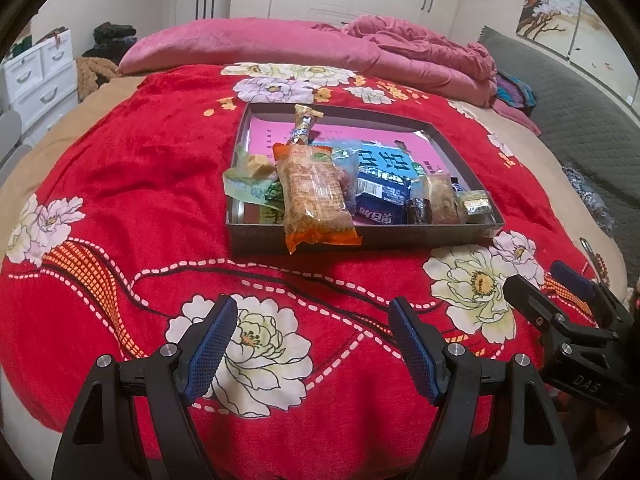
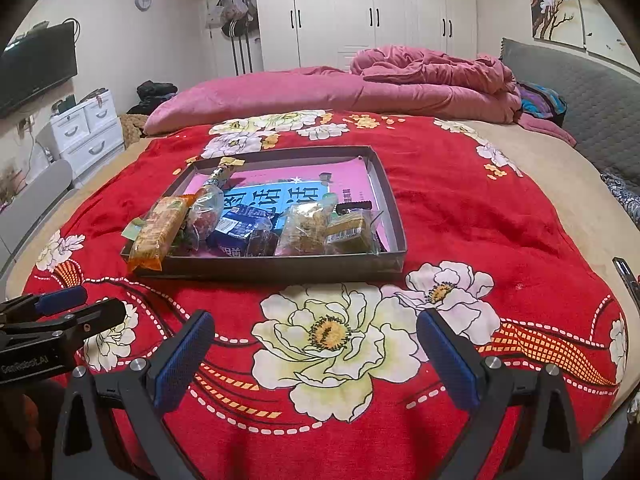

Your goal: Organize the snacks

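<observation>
Ahead of both my claws, the red blanket (image 2: 460, 208) carries the grey tray (image 1: 360, 236) of snacks. My left gripper (image 1: 312, 344) and right gripper (image 2: 316, 356) are both spread apart, holding nothing. The orange packet (image 1: 314, 196) overhangs the near wall; I could knock it out when reaching.

Glossy plastic snack wrappers (image 1: 316, 196), plush cloth blanket (image 1: 140, 184)

Over a red floral blanket (image 1: 132, 184), the left gripper (image 1: 312, 344) hangs with its blue pads wide apart and empty, facing a shallow grey box (image 1: 360, 240) of snacks where an orange packet (image 1: 314, 200) overhangs the near rim, while the right gripper (image 1: 560, 284) shows at the right edge.
</observation>
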